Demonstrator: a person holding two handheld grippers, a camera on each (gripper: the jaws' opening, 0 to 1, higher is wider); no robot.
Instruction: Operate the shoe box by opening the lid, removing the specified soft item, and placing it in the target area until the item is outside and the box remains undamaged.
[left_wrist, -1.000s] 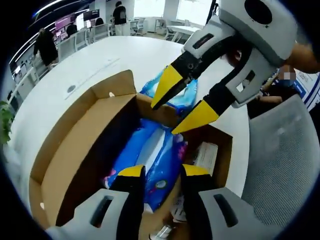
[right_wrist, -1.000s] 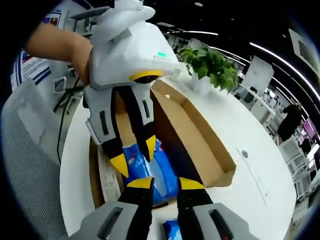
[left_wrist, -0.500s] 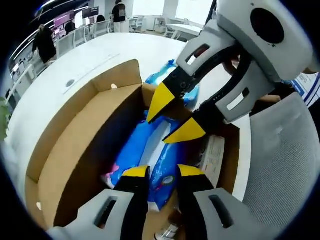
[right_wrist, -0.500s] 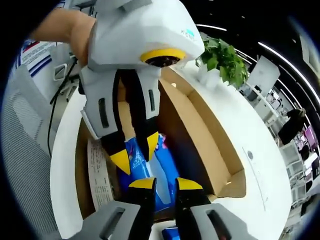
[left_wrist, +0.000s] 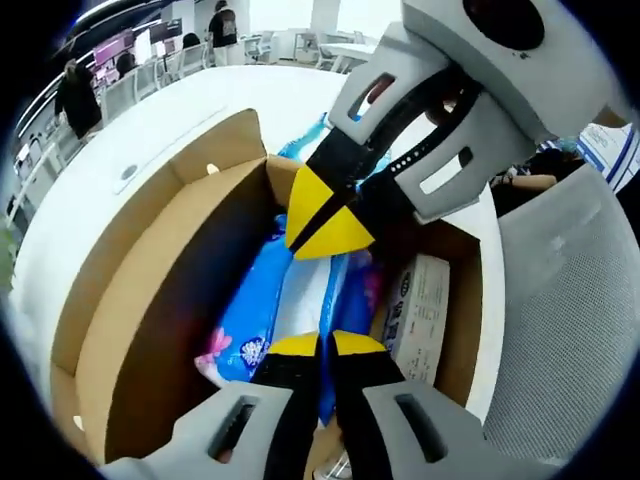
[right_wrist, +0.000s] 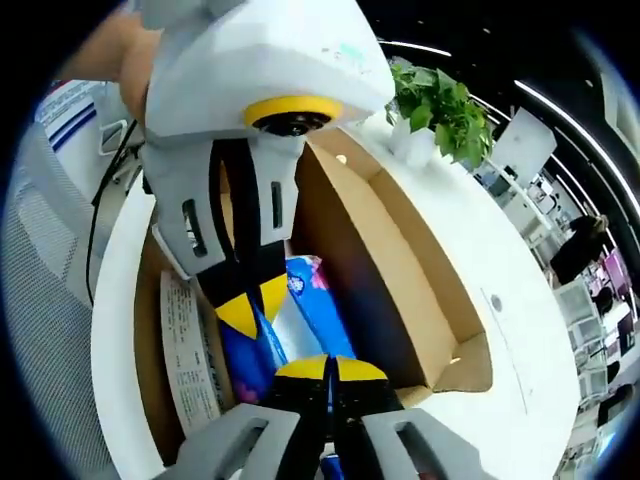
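Both grippers are working inside the box, so the removal step is under way: the left gripper (left_wrist: 320, 345) is biting down with its yellow fingers (left_wrist: 292, 346) pressed almost together on the near end of the pack (left_wrist: 262, 315), and the right gripper (right_wrist: 330, 368) is doing the same from the opposite end, fingers (right_wrist: 302, 367) nearly closed on the wrapper. The pack is lying lengthwise on the floor of the box (left_wrist: 150, 300), a soft blue and white plastic bundle with pink print at one corner, crinkling where it is being pinched. A white carton (left_wrist: 412, 310) is sitting just beside it along one wall. The lid flap (right_wrist: 400, 260) is standing open and looking unbent. Next, I judge, comes a straight lift by both hands together, clearing the cardboard walls, then a carry out to the white surface (left_wrist: 120, 140), where another blue pack (left_wrist: 300, 152) is showing beyond the far wall.
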